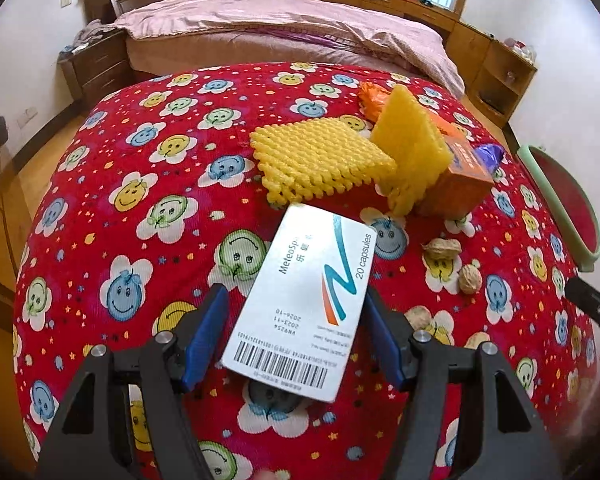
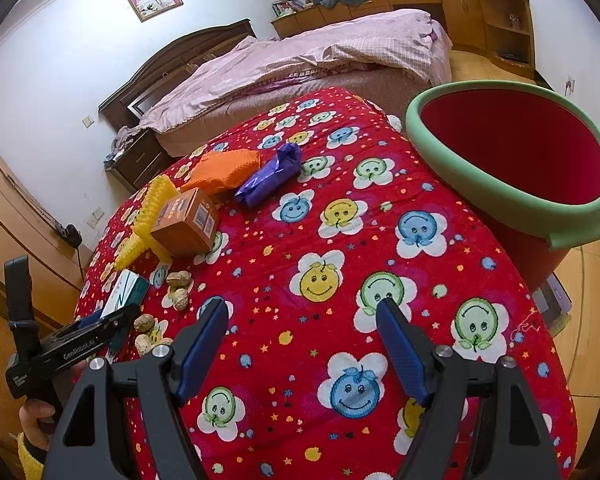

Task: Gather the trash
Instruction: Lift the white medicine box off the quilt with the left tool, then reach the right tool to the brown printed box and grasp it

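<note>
1. Left wrist view: the blue fingers (image 1: 212, 336) of the left gripper (image 1: 296, 336) stand apart on either side of the capsule box (image 1: 304, 300) at lower centre; contact cannot be told. Yellow foam nets (image 1: 324, 160) lie above, peanuts (image 1: 444, 249) at right.
2. Right wrist view: the right gripper (image 2: 302, 344) has its fingers (image 2: 400, 354) spread with nothing between them over the red tabletop (image 2: 380, 240). The green-rimmed bin (image 2: 512, 204) stands upper right, the purple bag (image 2: 268, 178) upper centre.

your left wrist camera looks forward and down along the left gripper (image 1: 296, 316), close above the counter (image 1: 140, 184), facing the bed (image 1: 260, 28). your right wrist camera looks along the right gripper (image 2: 302, 320) from the counter's near edge, facing the bed headboard, with the bin (image 2: 512, 164) near on its right. both views share the yellow foam net (image 1: 320, 160), orange box (image 1: 456, 180) and peanuts (image 1: 444, 248).
</note>
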Tool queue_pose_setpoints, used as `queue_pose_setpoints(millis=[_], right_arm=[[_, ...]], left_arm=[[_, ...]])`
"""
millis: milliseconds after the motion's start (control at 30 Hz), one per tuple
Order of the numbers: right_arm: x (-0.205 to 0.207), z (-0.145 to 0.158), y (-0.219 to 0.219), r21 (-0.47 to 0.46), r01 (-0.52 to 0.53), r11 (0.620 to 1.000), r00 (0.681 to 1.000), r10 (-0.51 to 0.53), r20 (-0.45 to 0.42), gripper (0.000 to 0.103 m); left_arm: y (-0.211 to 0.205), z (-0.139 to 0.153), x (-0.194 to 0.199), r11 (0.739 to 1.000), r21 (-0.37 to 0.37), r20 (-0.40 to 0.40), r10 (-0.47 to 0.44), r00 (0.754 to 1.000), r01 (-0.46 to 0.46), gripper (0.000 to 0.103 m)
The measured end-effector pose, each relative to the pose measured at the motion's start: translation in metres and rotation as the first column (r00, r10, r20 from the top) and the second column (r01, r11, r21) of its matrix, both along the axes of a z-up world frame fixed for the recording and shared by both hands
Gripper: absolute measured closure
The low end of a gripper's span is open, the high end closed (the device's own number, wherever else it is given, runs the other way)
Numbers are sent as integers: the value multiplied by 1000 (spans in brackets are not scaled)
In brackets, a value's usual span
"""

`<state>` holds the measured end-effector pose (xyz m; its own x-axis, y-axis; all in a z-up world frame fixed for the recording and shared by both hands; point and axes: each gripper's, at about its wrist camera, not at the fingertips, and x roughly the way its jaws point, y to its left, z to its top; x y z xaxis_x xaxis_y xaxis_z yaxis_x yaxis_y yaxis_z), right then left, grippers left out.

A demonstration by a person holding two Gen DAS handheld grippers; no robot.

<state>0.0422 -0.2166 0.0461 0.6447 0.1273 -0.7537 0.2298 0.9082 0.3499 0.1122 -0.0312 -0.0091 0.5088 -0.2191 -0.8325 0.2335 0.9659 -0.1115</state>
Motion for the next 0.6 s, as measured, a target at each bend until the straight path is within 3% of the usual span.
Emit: queue_pose_setpoints(millis=[200, 300, 600], right_arm=[[11, 5, 12, -24, -40, 999, 999, 40, 1, 24], [21, 9, 22, -45, -71, 996, 997, 72, 8, 24], [63, 7, 63, -103, -173, 979, 985, 173, -6, 24]], left_arm=[[14, 2, -2, 996, -73, 5, 50, 999, -50, 47], [25, 4, -3, 989, -116, 5, 92, 996, -91, 49], [53, 4, 4, 966, -150, 13, 215, 977, -211, 49]])
